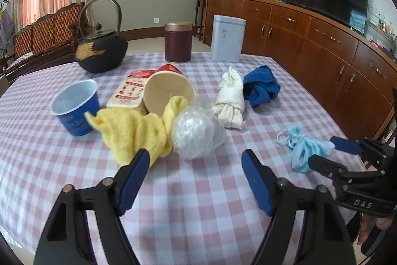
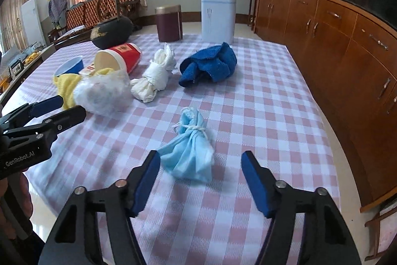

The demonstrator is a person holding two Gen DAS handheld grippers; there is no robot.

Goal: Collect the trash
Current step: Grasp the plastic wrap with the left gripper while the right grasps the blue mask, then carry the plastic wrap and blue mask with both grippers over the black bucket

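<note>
Left wrist view shows a checked table (image 1: 198, 190) beside a long cabinet (image 1: 322, 46). Both grippers angle down over its near part, jaws apart and empty: the left gripper (image 1: 196, 160) near the plastic wad (image 1: 196, 133), the right gripper (image 2: 201, 162) framing the mask (image 2: 191, 153). Bare cloth lies right of the mask.
</note>
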